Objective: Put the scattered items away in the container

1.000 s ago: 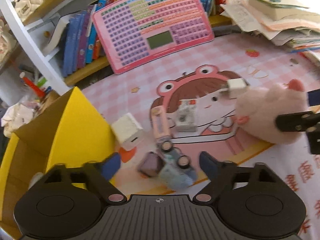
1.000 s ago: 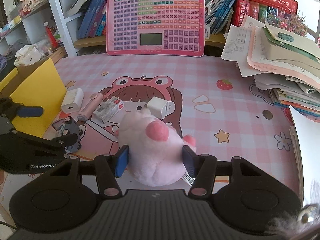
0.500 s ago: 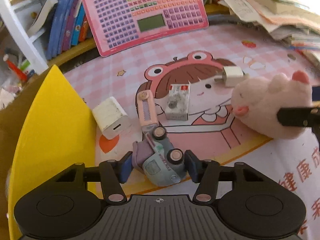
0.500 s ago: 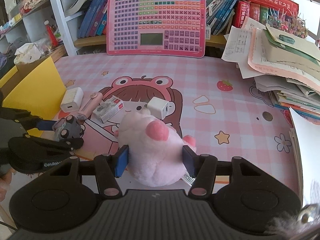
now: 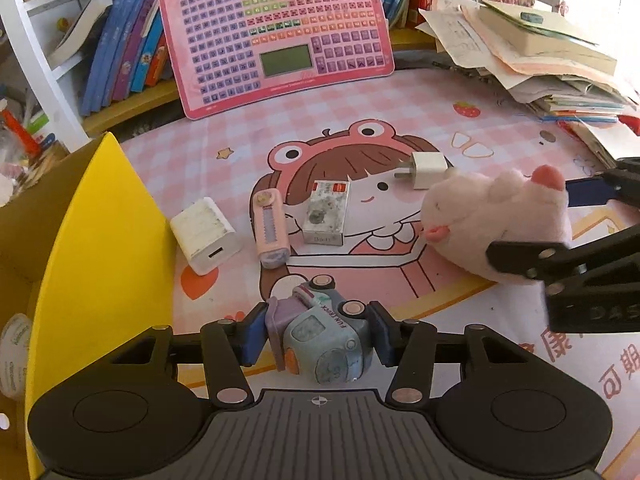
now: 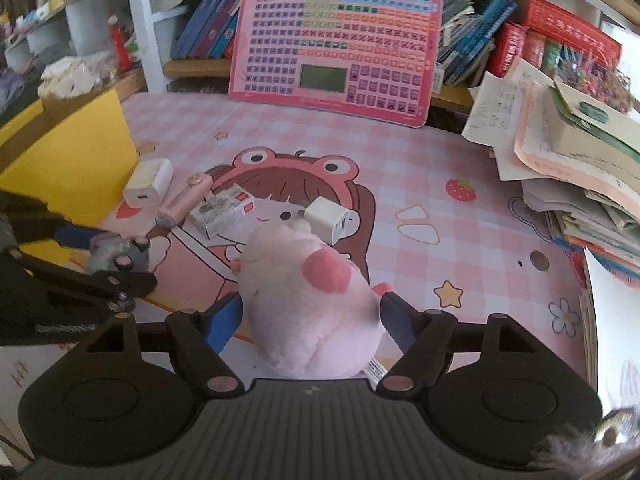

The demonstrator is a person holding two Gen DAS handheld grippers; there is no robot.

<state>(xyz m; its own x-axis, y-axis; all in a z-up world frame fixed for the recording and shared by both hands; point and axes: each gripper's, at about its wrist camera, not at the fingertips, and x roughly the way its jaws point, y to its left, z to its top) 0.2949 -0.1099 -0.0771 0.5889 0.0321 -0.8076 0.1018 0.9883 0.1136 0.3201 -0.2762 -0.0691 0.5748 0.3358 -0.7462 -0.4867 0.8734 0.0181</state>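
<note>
Our left claw [image 5: 316, 334] has just squeezed shut on the toy truck [image 5: 320, 336], ready for the yellow box [image 5: 100, 240]; our right claw [image 6: 310, 320] is opening, letting the pink plush [image 6: 312, 304] go.

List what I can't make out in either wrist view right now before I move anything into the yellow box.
- yellow box: its inside is cut off by the left edge in both views, so contents and free room are unclear.
- toy truck: in the right wrist view it is blurred and half hidden by the left gripper.
- plush pig: its underside and far flank are hidden; the right gripper jaws are opening, pad contact unclear.
- small carton: print too small to read.
</note>
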